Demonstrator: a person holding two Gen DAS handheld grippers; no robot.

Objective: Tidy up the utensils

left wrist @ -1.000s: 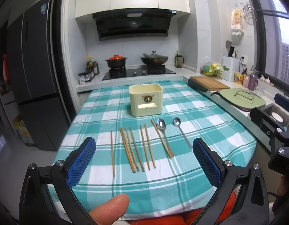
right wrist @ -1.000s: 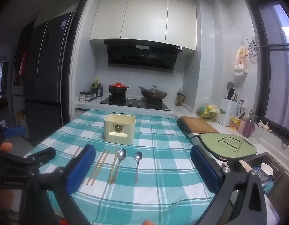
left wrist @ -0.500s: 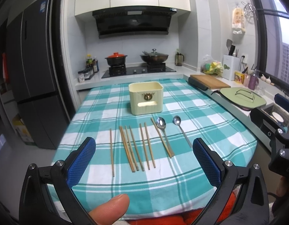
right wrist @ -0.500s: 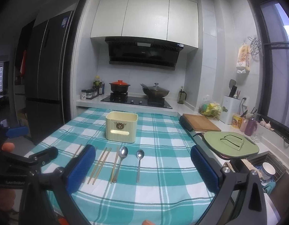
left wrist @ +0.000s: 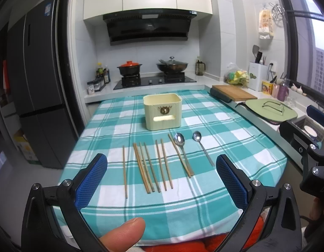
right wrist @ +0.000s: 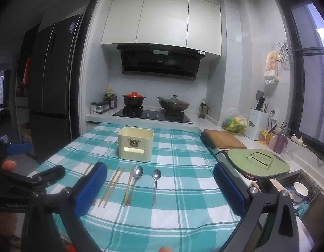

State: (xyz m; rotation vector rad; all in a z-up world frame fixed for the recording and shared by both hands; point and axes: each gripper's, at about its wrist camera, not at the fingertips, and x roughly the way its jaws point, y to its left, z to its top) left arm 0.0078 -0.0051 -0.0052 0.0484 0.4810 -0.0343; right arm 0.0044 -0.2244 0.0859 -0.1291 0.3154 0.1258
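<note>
A cream utensil holder (left wrist: 162, 111) (right wrist: 135, 145) stands upright mid-table on the teal checked cloth (left wrist: 235, 142). In front of it lie several wooden chopsticks (left wrist: 149, 166) (right wrist: 111, 187) in a row, then a large spoon (left wrist: 181, 145) (right wrist: 136, 178) and a smaller spoon (left wrist: 200, 145) (right wrist: 155, 183) to their right. My left gripper (left wrist: 162, 180) hovers open above the near table edge, nothing between its blue pads. My right gripper (right wrist: 160, 187) is open too, held above the cloth's near right part, empty.
A wooden cutting board (right wrist: 225, 139) and a green lidded pan (right wrist: 258, 160) sit on the counter right of the table. A stove with two pots (left wrist: 153, 69) is behind it, a dark fridge (left wrist: 38, 88) at left. A thumb (left wrist: 124, 234) shows low in the left wrist view.
Both cameras tilted slightly, so the table and utensils sit a little lower in view. Utensils and holder have not moved. Both grippers stay open.
</note>
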